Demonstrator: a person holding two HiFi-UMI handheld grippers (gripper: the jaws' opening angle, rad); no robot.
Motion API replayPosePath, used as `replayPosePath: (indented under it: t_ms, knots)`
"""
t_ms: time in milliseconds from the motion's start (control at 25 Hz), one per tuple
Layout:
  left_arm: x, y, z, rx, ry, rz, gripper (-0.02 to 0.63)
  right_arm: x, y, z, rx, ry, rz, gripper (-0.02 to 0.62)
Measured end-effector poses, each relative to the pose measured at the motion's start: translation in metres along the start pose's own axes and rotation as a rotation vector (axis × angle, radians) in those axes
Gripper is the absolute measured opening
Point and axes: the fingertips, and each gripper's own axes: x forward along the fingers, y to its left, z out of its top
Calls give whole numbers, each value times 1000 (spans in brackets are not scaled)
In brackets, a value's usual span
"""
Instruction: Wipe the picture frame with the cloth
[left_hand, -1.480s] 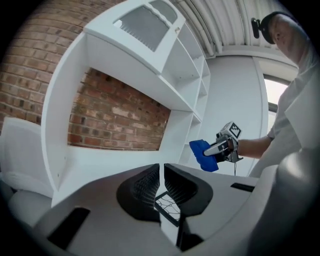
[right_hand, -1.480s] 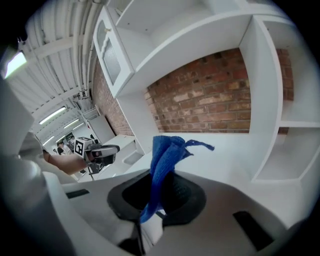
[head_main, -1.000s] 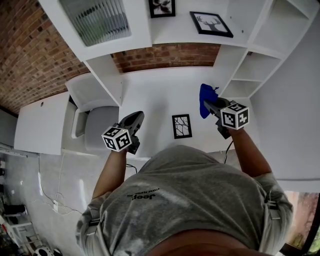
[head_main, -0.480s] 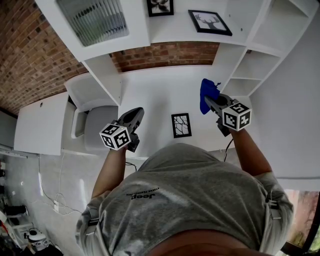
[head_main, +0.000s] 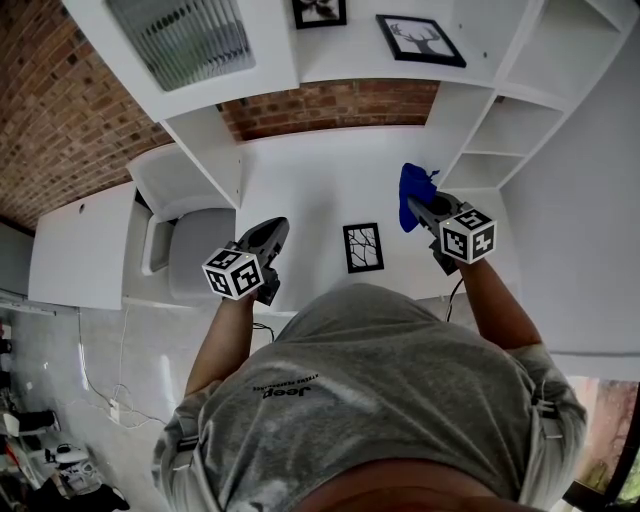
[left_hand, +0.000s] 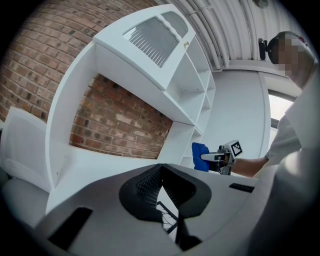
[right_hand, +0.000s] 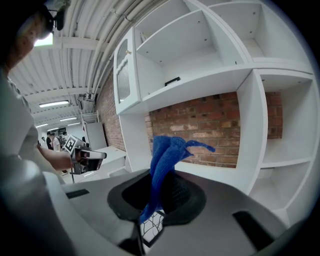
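A small black picture frame (head_main: 363, 248) with a branch drawing lies flat on the white desk (head_main: 320, 180), between my two grippers. My right gripper (head_main: 416, 208) is shut on a blue cloth (head_main: 409, 192), which hangs bunched from its jaws to the right of the frame and above the desk. In the right gripper view the cloth (right_hand: 165, 157) stands up between the jaws, with the frame (right_hand: 152, 226) just below them. My left gripper (head_main: 274, 232) is shut and holds nothing, left of the frame. Under its closed jaws the left gripper view shows the frame (left_hand: 167, 216).
White shelving (head_main: 500, 150) rises right of the desk, and a cabinet with a ribbed glass door (head_main: 185, 40) stands at the upper left. Two framed pictures (head_main: 420, 40) sit on the shelf above. A grey chair (head_main: 200, 255) stands to the left, before a brick wall (head_main: 330, 108).
The right gripper with the cloth has edged slightly left toward the frame. The left gripper and the frame have kept still.
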Motion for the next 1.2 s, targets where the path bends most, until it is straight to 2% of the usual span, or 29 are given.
replayPosePath:
  t_ms: [280, 560, 1200]
  knots:
    - [3, 4, -17, -18, 38, 6, 18, 8, -5, -36, 24, 76, -6, 52]
    - [8, 1, -16, -11, 42, -8, 18, 8, -8, -29, 32, 57, -10, 51]
    - [11, 0, -12, 5, 39, -10, 18, 9, -13, -32, 0, 85, -22, 49]
